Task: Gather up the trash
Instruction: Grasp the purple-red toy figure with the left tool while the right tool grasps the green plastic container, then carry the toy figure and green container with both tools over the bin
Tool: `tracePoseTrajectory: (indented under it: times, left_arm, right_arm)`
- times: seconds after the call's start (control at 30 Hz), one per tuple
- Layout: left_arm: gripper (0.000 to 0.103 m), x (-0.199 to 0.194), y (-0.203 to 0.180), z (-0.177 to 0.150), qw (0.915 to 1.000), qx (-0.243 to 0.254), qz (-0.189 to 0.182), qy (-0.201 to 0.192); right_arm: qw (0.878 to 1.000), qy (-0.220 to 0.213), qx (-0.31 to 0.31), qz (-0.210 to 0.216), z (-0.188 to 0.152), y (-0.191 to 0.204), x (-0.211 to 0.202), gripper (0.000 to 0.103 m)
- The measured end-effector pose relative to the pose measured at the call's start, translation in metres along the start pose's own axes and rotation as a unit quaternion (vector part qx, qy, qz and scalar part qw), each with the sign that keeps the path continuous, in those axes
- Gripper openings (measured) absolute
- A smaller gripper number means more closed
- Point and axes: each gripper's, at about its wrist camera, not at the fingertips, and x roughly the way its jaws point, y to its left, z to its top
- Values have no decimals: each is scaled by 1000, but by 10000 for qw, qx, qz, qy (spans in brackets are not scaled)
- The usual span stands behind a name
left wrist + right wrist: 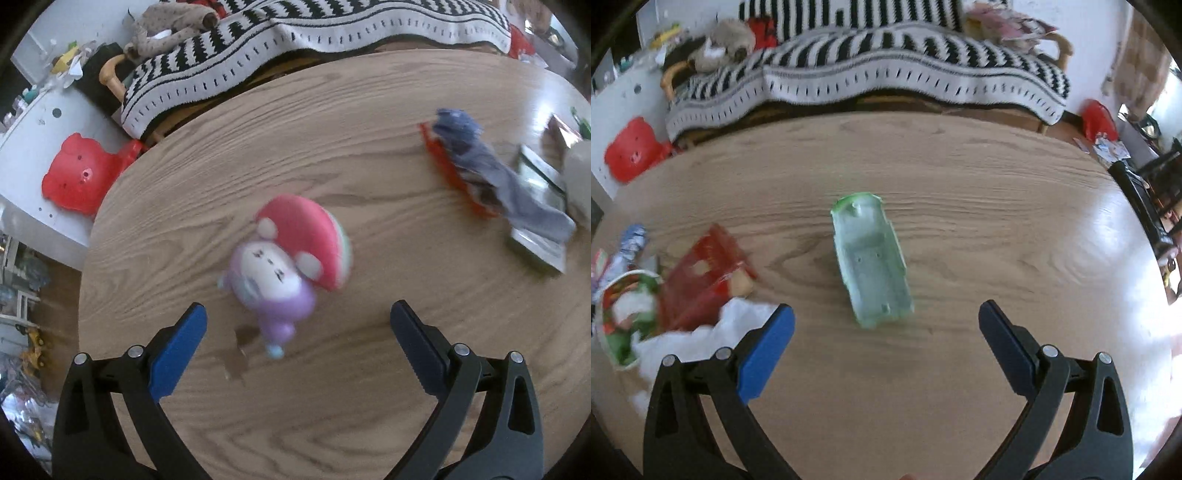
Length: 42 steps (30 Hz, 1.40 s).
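Here, your right hand-held gripper [886, 317] hung released over bench [997, 206]; green plastic tray [871, 258] lay ahead between fingers, long axis pointing away, slightly leftward. Left hand-held gripper [297, 317] released too.

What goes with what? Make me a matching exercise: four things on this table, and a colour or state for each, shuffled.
Things:
1. plastic tray
2. toy
3. wrapper
4. left gripper

Colours or states:
A. red, crumpled
B. open, holding nothing
C. pale green, see-through
D. purple with a watermelon slice

Pairs: 1-C, 2-D, 3-A, 4-B
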Motion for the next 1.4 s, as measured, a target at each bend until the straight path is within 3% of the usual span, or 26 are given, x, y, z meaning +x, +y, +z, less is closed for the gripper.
tracePoseTrajectory:
  times: [0.4,0.63,0.67,0.7,0.73,0.8,0.87,0.93,1.4]
  left_arm:
    - [97,22,29,2,9919,-796,-981,-152]
    - [98,21,29,-2,9914,-760,-957,-463]
    - [98,22,30,-1,9913,-770,-970,-451]
    - [91,21,30,-1,9912,-776,-962,-470]
    - [65,16,31,0,9906,-805,-933,-591]
    - [52,12,31,0,9909,-845,-916,-516]
    - [47,4,24,-4,9914,-730,-937,-544]
    - [45,-7,16,-9,9932,-571,-784,-637]
    - [45,-119,-30,-37,9873,-166,-1070,-1165]
  right_arm:
    - [9998,-144,-54,102,20,-3,22,98]
    - [9996,-204,-110,144,17,-2,22,98]
    - [9995,-238,-121,169,16,-1,21,90]
    - [9992,-358,-111,152,16,-2,14,78]
    - [9992,-367,-58,168,16,-3,11,29]
    - [9991,-264,118,295,14,-9,8,32]
    - [9993,-303,108,168,8,-12,1,32]
    - [9986,-376,306,203,1,-20,-11,32]
    - [9952,-761,596,182,-51,-51,-128,32]
